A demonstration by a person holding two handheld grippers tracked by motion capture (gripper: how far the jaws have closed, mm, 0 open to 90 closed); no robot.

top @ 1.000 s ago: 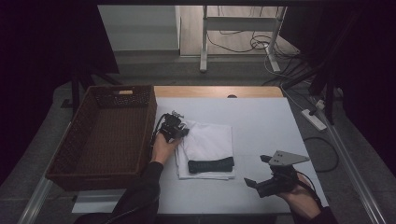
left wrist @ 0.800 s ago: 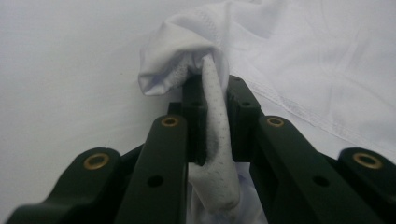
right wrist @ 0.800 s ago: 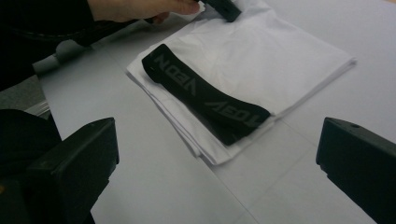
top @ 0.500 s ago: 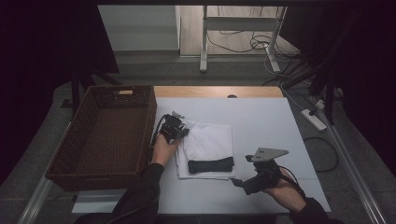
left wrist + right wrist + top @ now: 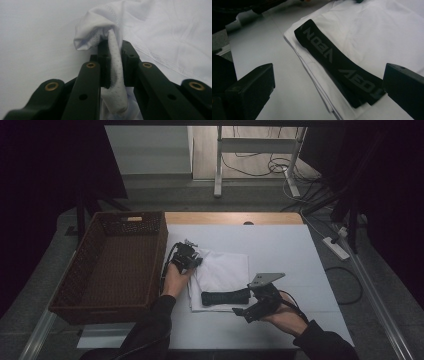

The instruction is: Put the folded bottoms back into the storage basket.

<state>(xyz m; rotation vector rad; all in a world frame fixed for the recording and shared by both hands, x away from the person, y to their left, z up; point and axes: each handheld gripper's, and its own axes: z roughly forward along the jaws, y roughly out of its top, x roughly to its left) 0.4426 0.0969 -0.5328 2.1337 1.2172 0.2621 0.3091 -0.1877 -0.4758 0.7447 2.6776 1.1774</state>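
A folded white garment (image 5: 223, 272) with a black lettered waistband (image 5: 225, 297) lies on the white table (image 5: 280, 245). My left gripper (image 5: 192, 260) is at the garment's far left corner, shut on a bunched fold of the white fabric (image 5: 113, 62). My right gripper (image 5: 243, 312) hovers at the garment's near right corner, open. In the right gripper view its jaws stand wide apart on either side of the waistband (image 5: 339, 65), not touching it.
A brown wicker basket (image 5: 75, 285) sits at the table's left, close beside my left hand. A wooden strip (image 5: 232, 217) runs along the table's far edge. Cables and a power strip (image 5: 337, 247) lie on the floor to the right.
My right gripper has moved left and forward from the table's near right toward the garment's waistband end. The left gripper has stayed in place, holding the corner.
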